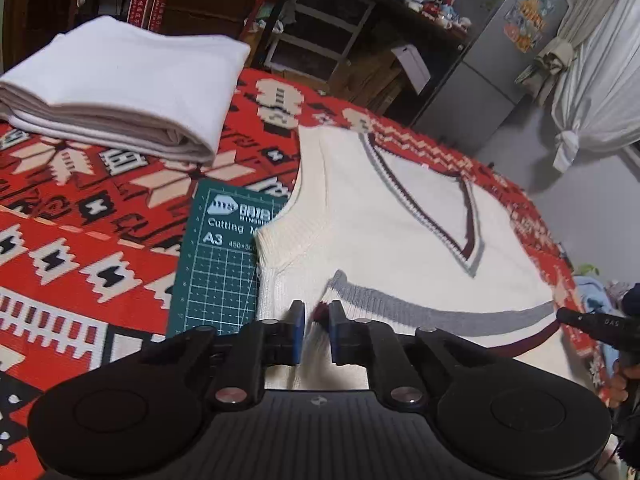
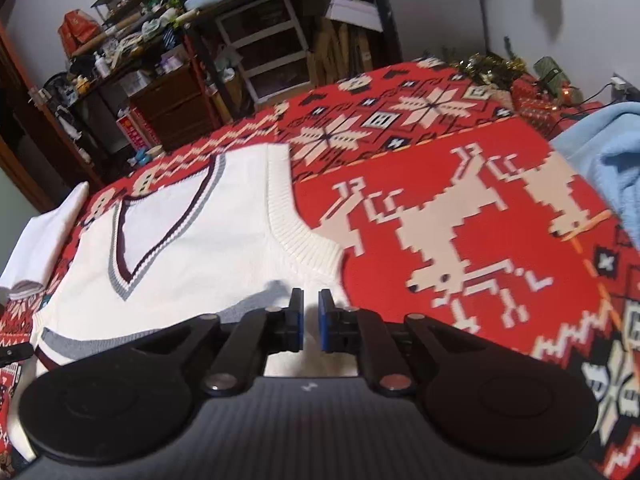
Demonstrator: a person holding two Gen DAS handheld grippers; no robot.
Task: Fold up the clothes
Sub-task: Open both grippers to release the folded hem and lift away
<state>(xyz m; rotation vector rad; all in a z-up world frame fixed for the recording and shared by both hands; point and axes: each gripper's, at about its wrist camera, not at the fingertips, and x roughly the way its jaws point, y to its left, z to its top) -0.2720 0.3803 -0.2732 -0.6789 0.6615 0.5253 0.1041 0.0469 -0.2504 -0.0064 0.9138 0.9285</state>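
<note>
Left gripper [image 1: 317,330]: blue pads nearly together, a bunch of the vest's hem fabric pinched between them, cream rib with a trace of maroon stripe showing in the gap. Clamped on the vest.

Right gripper [image 2: 311,322]: pads close, a narrow gap between them with white fabric in it. Looks closed on the vest's lower edge near the side seam, though the actual grip point is hard to make out. In the left view the tip of this gripper [image 1: 592,322] shows at far right, at the end of the hem's grey band, a hand [image 1: 624,384] behind it.

Vest [image 1: 392,216]: cream knit, sleeveless, V-neck trimmed grey and maroon, ribbed armholes. Lies flat ahead of both grippers, neck end away from them, hem end lifted and folded up over the body so the grey and maroon bands curve across between the two grippers.

Beneath its left edge, just ahead-left of the left gripper: green cutting mat [image 1: 218,256], partly covered by the vest.

Further ahead-left of the left gripper: folded white garment [image 1: 124,80], a neat stack, apart from the vest.

Everything rests on a red patterned blanket [image 2: 460,240], reindeer and snowflake motifs. Far right of the right gripper: light blue cloth [image 2: 604,160] at the blanket's edge.
</note>
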